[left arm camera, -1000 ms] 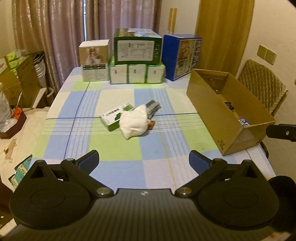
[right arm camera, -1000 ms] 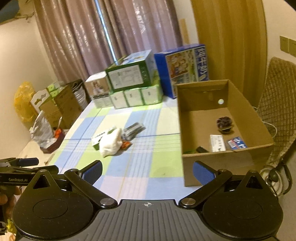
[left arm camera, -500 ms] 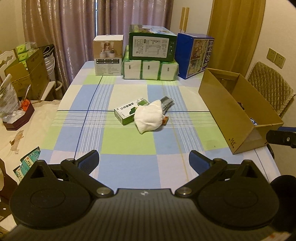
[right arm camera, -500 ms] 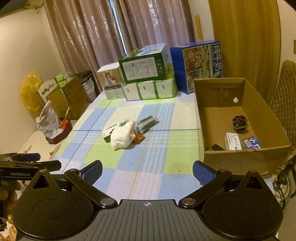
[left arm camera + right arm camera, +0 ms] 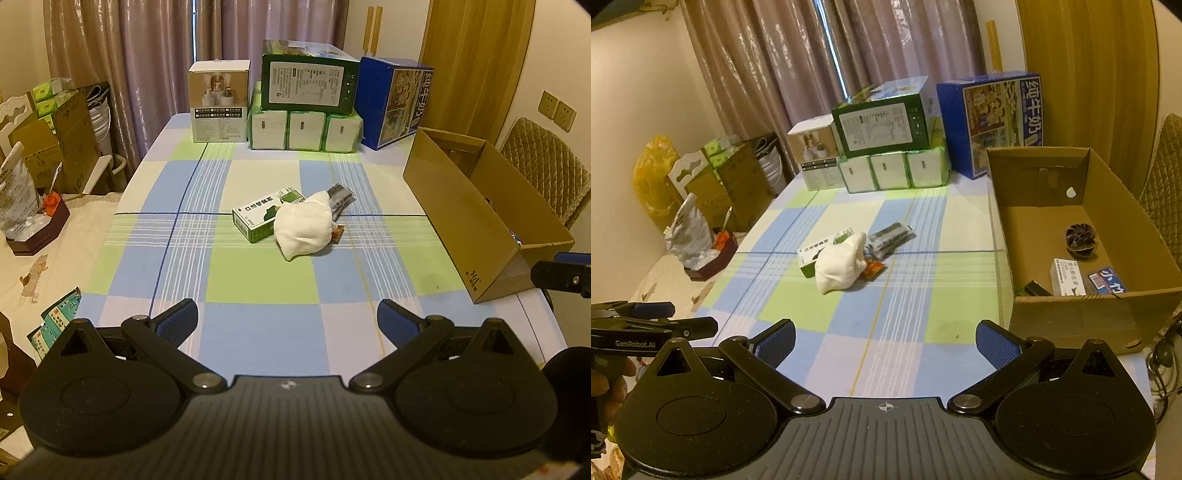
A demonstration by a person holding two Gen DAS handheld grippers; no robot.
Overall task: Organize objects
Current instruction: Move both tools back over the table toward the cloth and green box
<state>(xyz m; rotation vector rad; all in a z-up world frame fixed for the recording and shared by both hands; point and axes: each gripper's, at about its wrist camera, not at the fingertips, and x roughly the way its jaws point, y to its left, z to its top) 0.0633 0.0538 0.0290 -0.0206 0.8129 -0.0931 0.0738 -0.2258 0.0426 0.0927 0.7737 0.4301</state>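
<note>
With both the left gripper [image 5: 287, 320] and right gripper [image 5: 885, 342] spread wide and empty after drawing back from the table, the white cloth bundle [image 5: 303, 226] waits mid-tablecloth beside the green medicine box [image 5: 263, 215], well apart from the cardboard box [image 5: 1082, 317], so sorting has barely begun.

Bare tablecloth [image 5: 258, 280] near side, cardboard box [image 5: 476, 218] blocking right, cartons [image 5: 310, 86] behind

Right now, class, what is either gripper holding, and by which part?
Nothing. The left gripper and right gripper both have jaws open and empty above the checked tablecloth.
</note>
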